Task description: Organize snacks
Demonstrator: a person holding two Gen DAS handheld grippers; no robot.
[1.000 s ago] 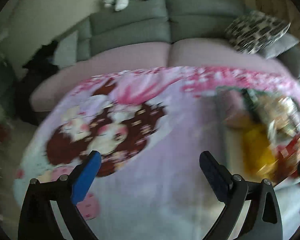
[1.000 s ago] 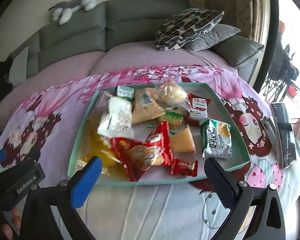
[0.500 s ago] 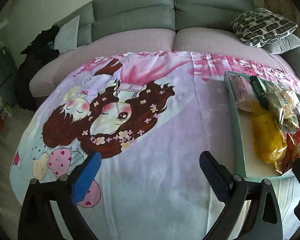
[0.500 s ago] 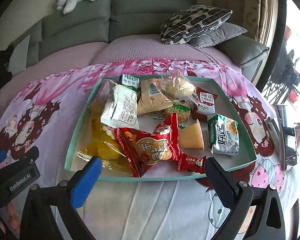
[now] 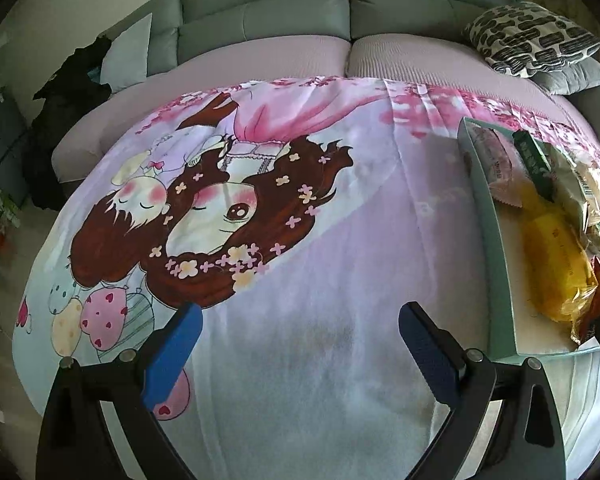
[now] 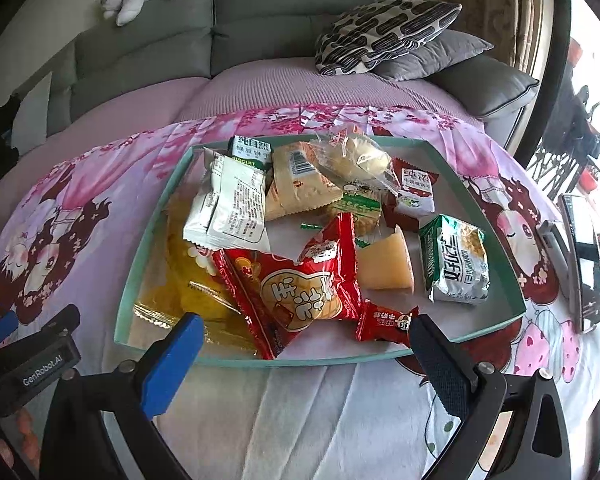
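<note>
Both tools, left tool and right tool, hang spread and empty. Snacks lie heaped in the tray, seemingly unsorted. That fits either gathering or sorting.

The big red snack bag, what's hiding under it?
A yellow packet pokes out from under the big red snack bag. How far it reaches underneath is hidden.

Right gripper has come closer to the tray; left gripper has drawn nearer the tray's left wall.
</note>
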